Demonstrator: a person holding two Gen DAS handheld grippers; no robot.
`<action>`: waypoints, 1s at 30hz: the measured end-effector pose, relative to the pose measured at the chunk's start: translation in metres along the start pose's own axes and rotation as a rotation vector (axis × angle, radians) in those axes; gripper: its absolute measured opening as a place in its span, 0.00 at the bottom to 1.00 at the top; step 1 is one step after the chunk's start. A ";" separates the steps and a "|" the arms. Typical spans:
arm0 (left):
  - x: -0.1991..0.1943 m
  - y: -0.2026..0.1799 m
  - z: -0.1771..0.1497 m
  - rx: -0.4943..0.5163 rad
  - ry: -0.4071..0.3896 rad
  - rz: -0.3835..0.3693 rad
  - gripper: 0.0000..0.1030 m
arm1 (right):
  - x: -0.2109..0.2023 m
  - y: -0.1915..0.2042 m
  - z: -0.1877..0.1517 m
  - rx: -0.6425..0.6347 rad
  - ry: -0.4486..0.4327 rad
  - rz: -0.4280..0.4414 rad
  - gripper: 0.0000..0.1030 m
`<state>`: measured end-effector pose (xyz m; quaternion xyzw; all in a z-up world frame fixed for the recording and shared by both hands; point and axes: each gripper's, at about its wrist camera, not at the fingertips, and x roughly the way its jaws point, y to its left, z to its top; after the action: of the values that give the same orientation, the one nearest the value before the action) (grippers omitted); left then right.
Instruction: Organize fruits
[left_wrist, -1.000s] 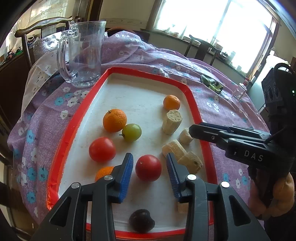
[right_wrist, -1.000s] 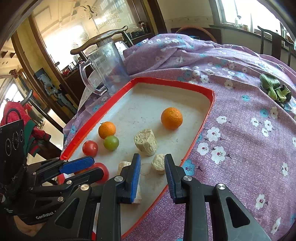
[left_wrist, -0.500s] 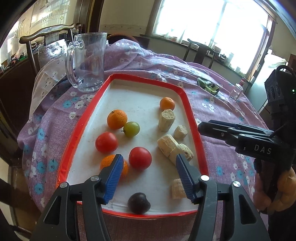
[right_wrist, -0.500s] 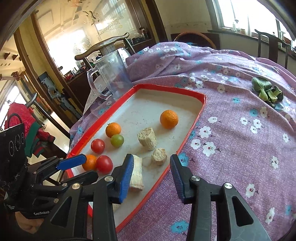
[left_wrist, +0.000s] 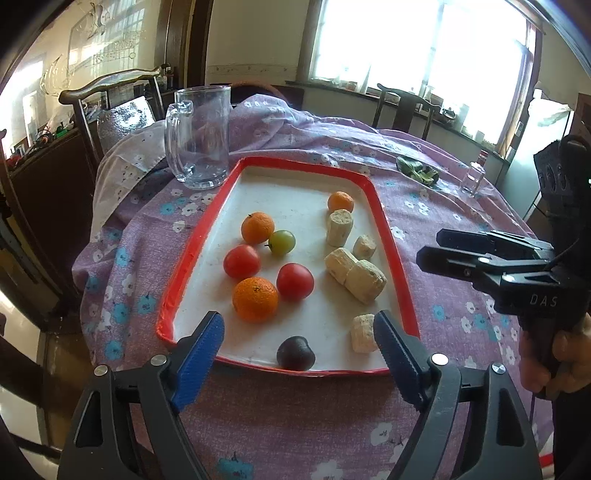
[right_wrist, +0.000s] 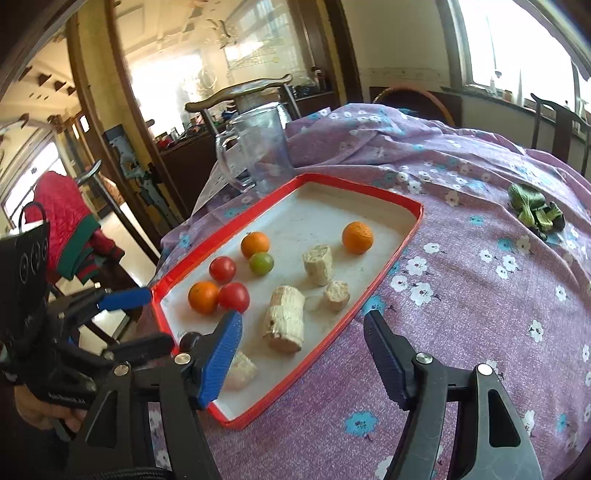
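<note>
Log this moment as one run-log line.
left tongs: just opened, empty | right tongs: just opened, empty | tray: fruits left, pale chunks right | stray orange: by chunks

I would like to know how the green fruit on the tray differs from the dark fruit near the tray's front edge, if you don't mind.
The green fruit is pale and yellowish; the dark fruit is almost black. The green fruit touches an orange among the round fruits, while the dark fruit lies alone by the tray's near rim. The green fruit looks round with a short stem; the dark fruit looks lumpier. Both are small and lie free on the tray.
</note>
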<state>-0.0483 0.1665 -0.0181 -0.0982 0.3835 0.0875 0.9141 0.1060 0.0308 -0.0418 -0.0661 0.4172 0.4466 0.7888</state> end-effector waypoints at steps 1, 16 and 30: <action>-0.003 0.000 -0.001 0.000 -0.005 0.006 0.86 | -0.001 0.002 -0.003 -0.015 0.002 0.001 0.68; -0.045 -0.021 -0.019 0.104 -0.048 0.098 0.99 | -0.033 0.028 -0.026 -0.174 -0.040 0.058 0.91; -0.058 -0.039 -0.031 0.196 -0.050 0.114 0.99 | -0.045 0.036 -0.038 -0.308 0.013 0.093 0.94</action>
<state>-0.1011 0.1164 0.0067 0.0158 0.3724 0.1039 0.9221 0.0438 0.0045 -0.0241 -0.1697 0.3515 0.5407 0.7452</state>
